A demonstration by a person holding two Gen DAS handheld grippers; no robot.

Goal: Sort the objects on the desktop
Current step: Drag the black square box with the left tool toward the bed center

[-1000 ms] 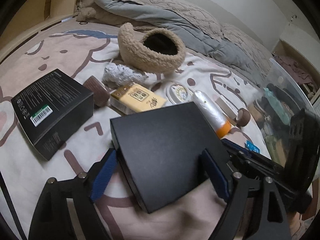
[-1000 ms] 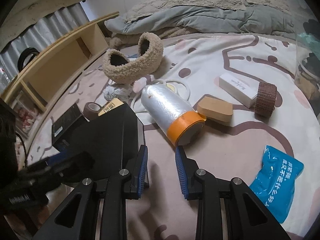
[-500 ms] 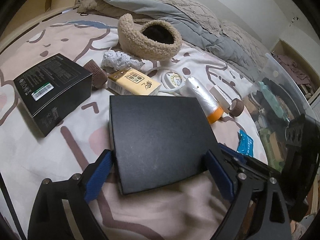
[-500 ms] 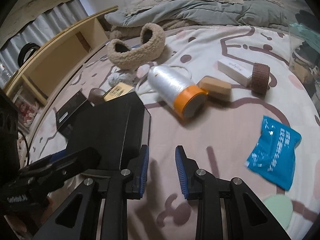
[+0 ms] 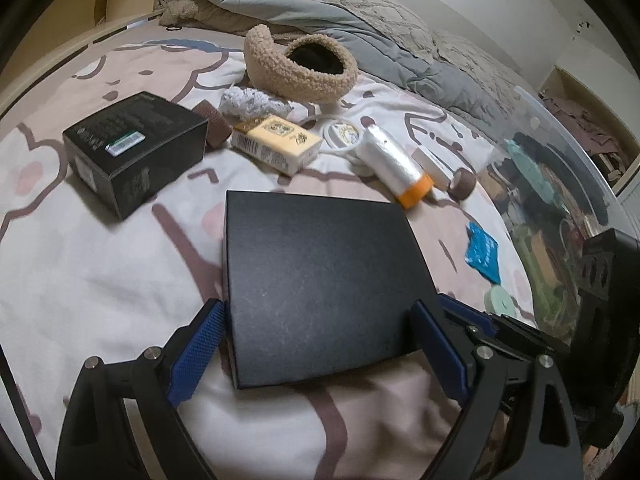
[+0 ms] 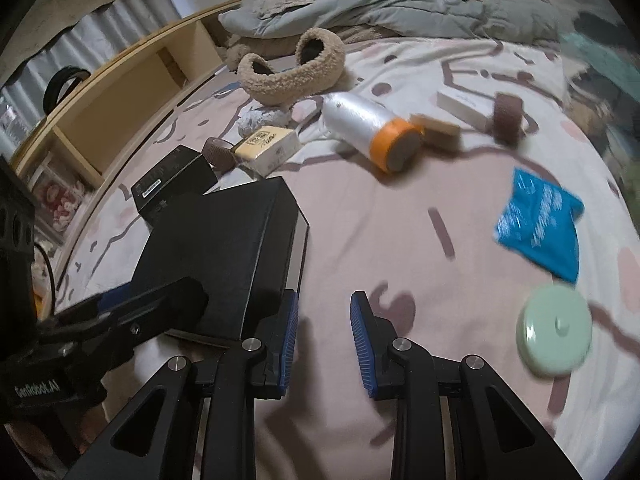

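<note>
My left gripper (image 5: 320, 340) is shut on a flat black box (image 5: 320, 284), held level above the patterned bedsheet; the box also shows in the right wrist view (image 6: 232, 248). My right gripper (image 6: 324, 336) hangs empty beside the box, its blue pads a small gap apart. On the sheet lie a smaller black box (image 5: 132, 152), a yellow carton (image 5: 276, 142), a white roll with an orange end (image 5: 396, 168), a blue packet (image 6: 540, 224) and a pale green disc (image 6: 554, 332).
A fuzzy tan headband (image 5: 300, 66) and a grey quilt (image 5: 360, 20) lie at the back. A clear bin (image 5: 560, 184) full of items stands at the right. A wooden shelf (image 6: 120, 92) runs along the left. Brown rolls (image 6: 508, 114) and a white box (image 6: 464, 104) lie nearby.
Both grippers have pulled back and risen. The flat black box has lifted with the left gripper and levelled out. The green disc has come into view.
</note>
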